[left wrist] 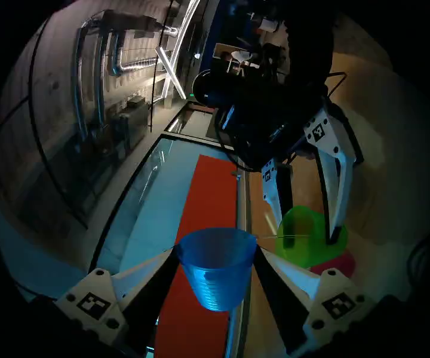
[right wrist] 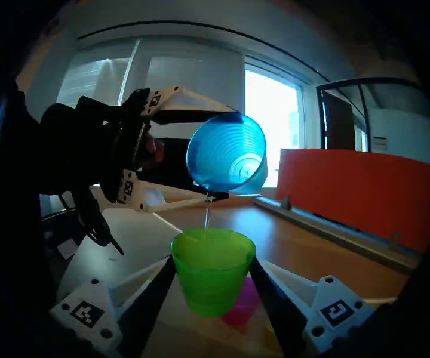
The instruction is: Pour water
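Right gripper view: left gripper [right wrist: 233,154] clamped on blue cup [right wrist: 224,152], tipped above green cup [right wrist: 213,271], thin water stream [right wrist: 206,218] dropping in | left gripper view: right gripper [left wrist: 310,237] clamped on upright green cup, blue cup in front of it.

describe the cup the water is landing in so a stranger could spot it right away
Start at the wooden table beside the orange partition. There the right gripper holds a translucent green cup between its fingers. It is the upright one, catching a thin stream from the tilted blue cup above it.
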The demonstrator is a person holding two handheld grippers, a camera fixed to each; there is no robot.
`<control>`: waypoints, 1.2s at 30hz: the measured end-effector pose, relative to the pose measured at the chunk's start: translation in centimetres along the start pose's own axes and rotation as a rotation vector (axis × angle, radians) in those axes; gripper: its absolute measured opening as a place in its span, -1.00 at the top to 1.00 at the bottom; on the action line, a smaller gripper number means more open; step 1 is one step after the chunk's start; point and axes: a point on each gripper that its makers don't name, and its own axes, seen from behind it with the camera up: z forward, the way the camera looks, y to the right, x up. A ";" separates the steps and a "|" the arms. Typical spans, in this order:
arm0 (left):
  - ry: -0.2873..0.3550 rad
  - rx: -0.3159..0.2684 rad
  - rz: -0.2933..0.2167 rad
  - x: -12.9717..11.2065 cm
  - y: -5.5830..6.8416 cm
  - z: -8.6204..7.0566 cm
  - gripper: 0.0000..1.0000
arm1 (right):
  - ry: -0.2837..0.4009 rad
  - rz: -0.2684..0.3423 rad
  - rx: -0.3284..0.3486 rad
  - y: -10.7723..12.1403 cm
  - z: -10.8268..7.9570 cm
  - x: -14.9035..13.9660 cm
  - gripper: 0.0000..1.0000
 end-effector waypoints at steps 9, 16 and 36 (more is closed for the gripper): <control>0.001 0.000 0.016 0.2 0.0 0.1 -0.74 | -0.001 -0.002 0.001 -0.1 -0.1 -0.1 -0.80; 0.002 0.002 0.018 0.1 -0.1 0.0 -0.74 | -0.002 -0.003 0.002 -0.1 -0.1 -0.1 -0.80; 0.005 -0.003 0.030 0.2 0.1 -0.3 -0.74 | -0.005 -0.006 0.005 -0.2 0.1 -0.1 -0.80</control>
